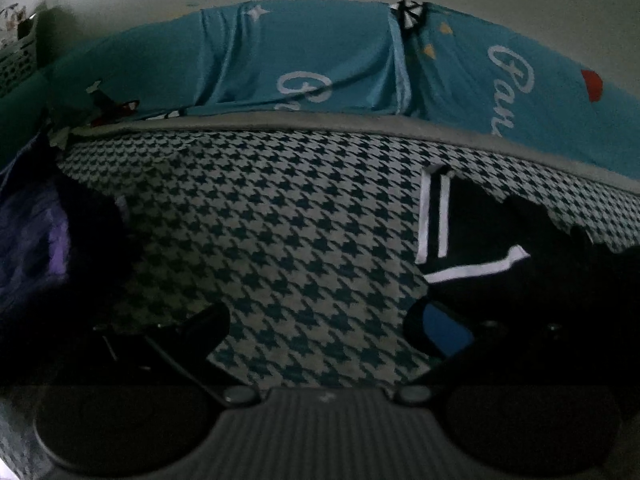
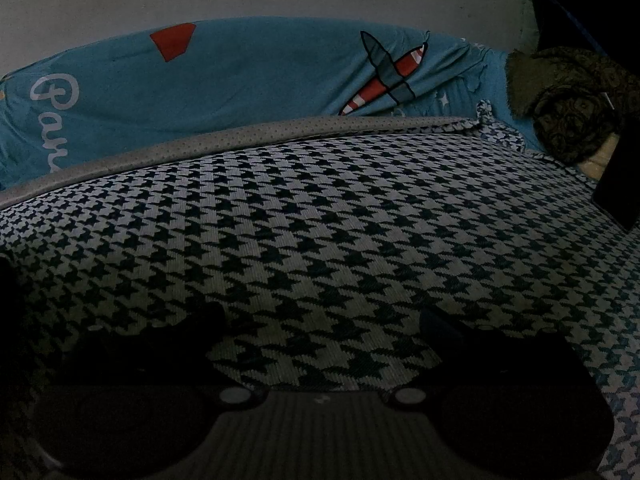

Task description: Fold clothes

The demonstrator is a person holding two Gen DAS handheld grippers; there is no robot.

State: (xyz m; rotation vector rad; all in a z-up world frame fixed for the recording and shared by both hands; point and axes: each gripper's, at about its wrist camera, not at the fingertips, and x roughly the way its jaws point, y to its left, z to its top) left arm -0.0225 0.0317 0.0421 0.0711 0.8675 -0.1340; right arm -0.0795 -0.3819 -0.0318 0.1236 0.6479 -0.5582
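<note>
A black garment with white stripes [image 1: 480, 232] lies crumpled on the houndstooth cloth [image 1: 280, 220] at the right of the left wrist view. A dark purple garment [image 1: 36, 240] lies bunched at the left edge. My left gripper [image 1: 320, 332] is open and empty, low over the cloth, with the black garment just right of its right finger. My right gripper [image 2: 320, 332] is open and empty over bare houndstooth cloth [image 2: 320, 220]. No garment shows in the right wrist view.
A teal printed sheet [image 1: 320, 64] runs along the back against a pale wall, behind a grey padded edge [image 1: 320, 124]; it also shows in the right wrist view [image 2: 240, 92]. A white basket [image 1: 16, 56] sits far left. A dark patterned bundle [image 2: 568, 100] and a black slab [image 2: 620, 176] lie at the right.
</note>
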